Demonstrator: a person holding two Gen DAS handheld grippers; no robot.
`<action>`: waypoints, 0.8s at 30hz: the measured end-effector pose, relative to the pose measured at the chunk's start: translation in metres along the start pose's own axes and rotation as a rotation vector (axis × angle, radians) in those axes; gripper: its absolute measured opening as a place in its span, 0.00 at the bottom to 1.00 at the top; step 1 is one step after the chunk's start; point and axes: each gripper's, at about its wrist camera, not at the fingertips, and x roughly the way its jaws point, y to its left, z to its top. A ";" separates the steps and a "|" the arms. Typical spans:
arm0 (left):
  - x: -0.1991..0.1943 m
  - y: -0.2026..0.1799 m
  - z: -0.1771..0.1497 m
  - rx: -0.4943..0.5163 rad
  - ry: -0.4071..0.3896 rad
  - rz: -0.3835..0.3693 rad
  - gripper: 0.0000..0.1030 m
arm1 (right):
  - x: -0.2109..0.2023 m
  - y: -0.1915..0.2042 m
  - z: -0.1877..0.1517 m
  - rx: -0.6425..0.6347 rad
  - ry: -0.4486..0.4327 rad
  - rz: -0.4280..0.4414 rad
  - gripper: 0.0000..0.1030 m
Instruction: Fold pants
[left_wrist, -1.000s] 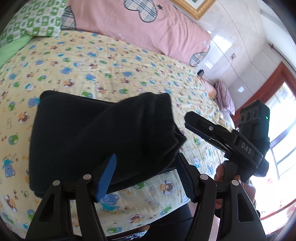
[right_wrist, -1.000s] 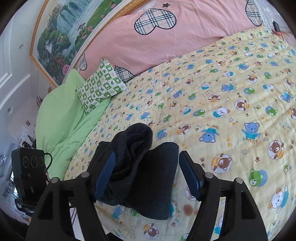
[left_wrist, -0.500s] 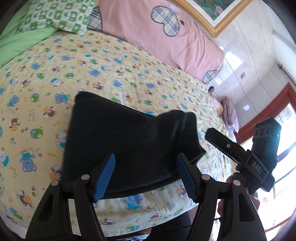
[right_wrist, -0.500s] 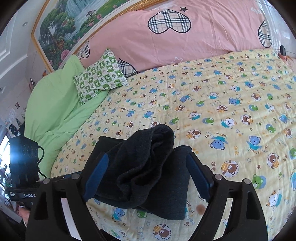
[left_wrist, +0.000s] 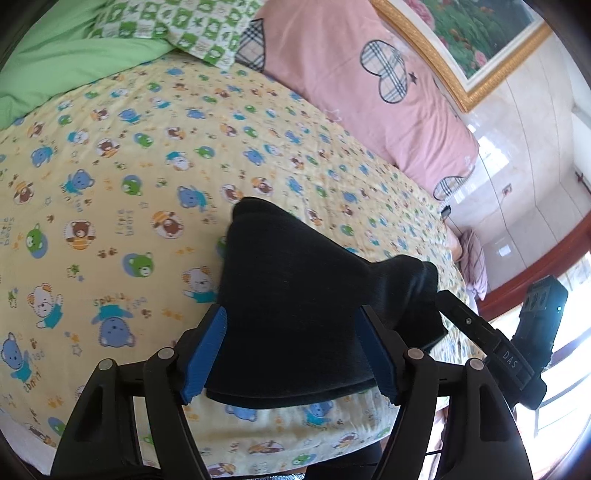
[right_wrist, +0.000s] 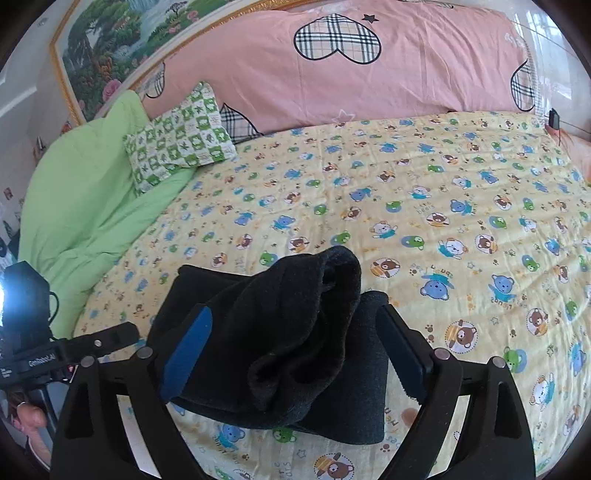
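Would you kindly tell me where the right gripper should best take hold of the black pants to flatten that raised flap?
Probably the rolled tip of the raised flap on the black pants, approached from the near bed edge, where the right gripper already is. That hump stands clear of the flat folded layer beneath, so open jaws could pinch it alone.

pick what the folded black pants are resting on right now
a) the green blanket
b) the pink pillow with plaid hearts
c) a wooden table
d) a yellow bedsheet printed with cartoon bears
d: the black pants lie on the yellow bear-print sheet, with the green blanket off to the side and the pink pillow back at the head of the bed.
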 end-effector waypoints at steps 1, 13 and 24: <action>0.000 0.003 0.001 -0.004 0.000 0.004 0.71 | 0.002 0.000 0.000 0.002 0.000 -0.014 0.89; 0.017 0.015 0.005 -0.020 0.037 0.024 0.72 | 0.021 -0.024 -0.010 0.137 0.058 -0.048 0.90; 0.038 0.012 0.007 -0.011 0.077 0.047 0.73 | 0.018 -0.057 -0.034 0.206 0.070 -0.047 0.90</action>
